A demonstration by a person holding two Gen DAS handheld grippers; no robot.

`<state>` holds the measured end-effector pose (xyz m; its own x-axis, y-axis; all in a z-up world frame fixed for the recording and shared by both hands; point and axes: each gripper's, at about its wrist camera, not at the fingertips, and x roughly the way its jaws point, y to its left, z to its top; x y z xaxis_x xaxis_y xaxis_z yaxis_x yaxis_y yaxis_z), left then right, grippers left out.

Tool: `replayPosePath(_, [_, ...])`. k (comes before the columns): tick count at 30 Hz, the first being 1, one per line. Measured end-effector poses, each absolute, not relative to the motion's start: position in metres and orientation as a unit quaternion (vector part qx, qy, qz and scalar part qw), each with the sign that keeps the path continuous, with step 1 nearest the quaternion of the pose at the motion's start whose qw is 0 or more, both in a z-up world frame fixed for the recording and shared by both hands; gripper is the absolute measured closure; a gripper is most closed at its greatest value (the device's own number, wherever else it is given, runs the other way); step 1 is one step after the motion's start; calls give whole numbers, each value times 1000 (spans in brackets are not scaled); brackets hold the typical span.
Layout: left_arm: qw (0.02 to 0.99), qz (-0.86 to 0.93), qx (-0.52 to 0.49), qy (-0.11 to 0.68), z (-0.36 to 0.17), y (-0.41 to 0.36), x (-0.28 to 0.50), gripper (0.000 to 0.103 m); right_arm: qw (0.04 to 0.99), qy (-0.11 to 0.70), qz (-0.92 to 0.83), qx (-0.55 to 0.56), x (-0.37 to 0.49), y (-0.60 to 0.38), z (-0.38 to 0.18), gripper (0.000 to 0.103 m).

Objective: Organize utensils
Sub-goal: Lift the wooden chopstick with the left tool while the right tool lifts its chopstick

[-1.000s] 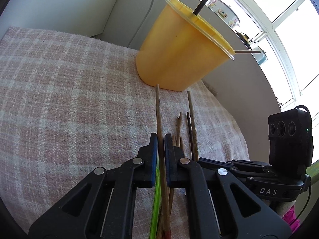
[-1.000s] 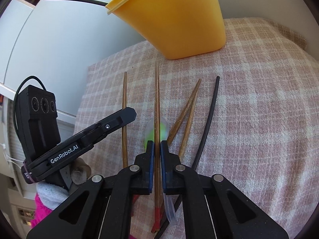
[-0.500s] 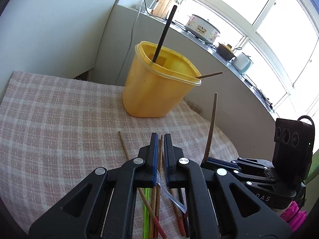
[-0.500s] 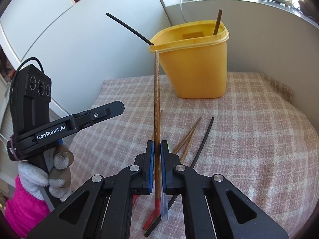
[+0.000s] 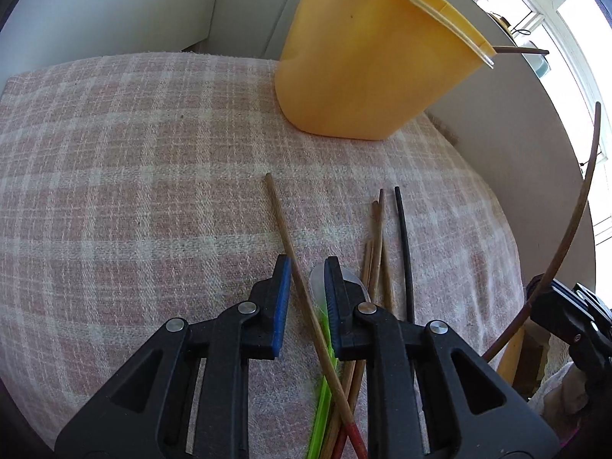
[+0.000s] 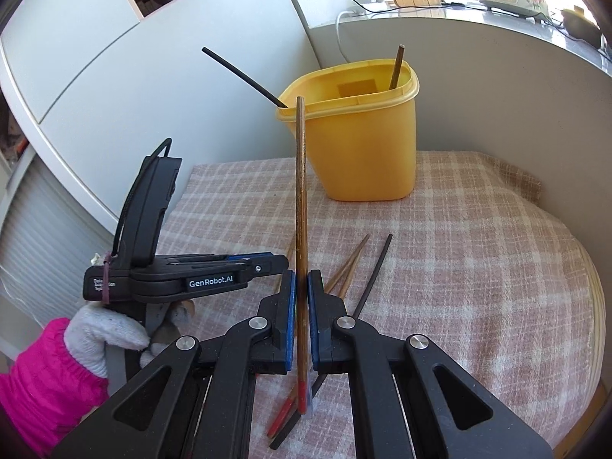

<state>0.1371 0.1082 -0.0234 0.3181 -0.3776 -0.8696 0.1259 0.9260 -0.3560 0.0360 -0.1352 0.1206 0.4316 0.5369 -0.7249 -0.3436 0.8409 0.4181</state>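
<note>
My left gripper [image 5: 306, 279] hangs low over the checked cloth, its jaws opening. A brown chopstick [image 5: 285, 229] lies slanted on the cloth between them, and the pads stand apart from it. A green utensil [image 5: 323, 382] and a clear spoon [image 5: 317, 283] lie under the jaws. My right gripper [image 6: 301, 279] is shut on a red-tipped brown chopstick [image 6: 301, 176], held upright in front of the yellow container [image 6: 367, 145]. The container [image 5: 367, 57] holds a black chopstick [image 6: 241, 76] and a brown one [image 6: 396, 67].
A brown pair [image 6: 350, 264] and a black chopstick [image 6: 373, 275] lie loose on the cloth [image 6: 478, 248]. A gloved hand with a pink sleeve [image 6: 95, 336] holds the left gripper [image 6: 281, 262]. A grey wall stands close behind the container. The table's rim [image 6: 596, 306] curves at right.
My left gripper came down towards the cloth and its jaws parted; the chopstick now lies loose between them. My right gripper lifted its chopstick off the cloth and holds it upright.
</note>
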Motion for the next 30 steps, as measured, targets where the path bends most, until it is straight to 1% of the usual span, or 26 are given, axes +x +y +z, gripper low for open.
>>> replayPosePath(3, [799, -152, -106, 572, -32, 105, 143, 88, 841, 463, 262, 103, 34, -138, 123, 98])
replayPosePath(5, [804, -156, -99, 565, -34, 104, 146, 88, 842, 460, 262, 103, 34, -139, 125, 98])
replayPosePath(7, [812, -161, -86, 554, -35, 102, 145, 95, 844, 457, 262, 104, 32, -140, 127, 98])
replayPosePath(9, [817, -162, -95, 545, -35, 106, 144, 100, 846, 453, 260, 105, 32, -140, 130, 98])
replayPosePath(12, [823, -169, -113, 531, -27, 113, 142, 100, 851, 447, 258, 103, 30, -142, 134, 98])
replayPosePath(23, [878, -209, -126, 411, 69, 135, 108, 100, 878, 397, 249, 96, 27, -147, 165, 98])
replayPosePath(30, [903, -223, -114, 348, 119, 130, 97, 100, 893, 368, 243, 96, 37, -147, 184, 98])
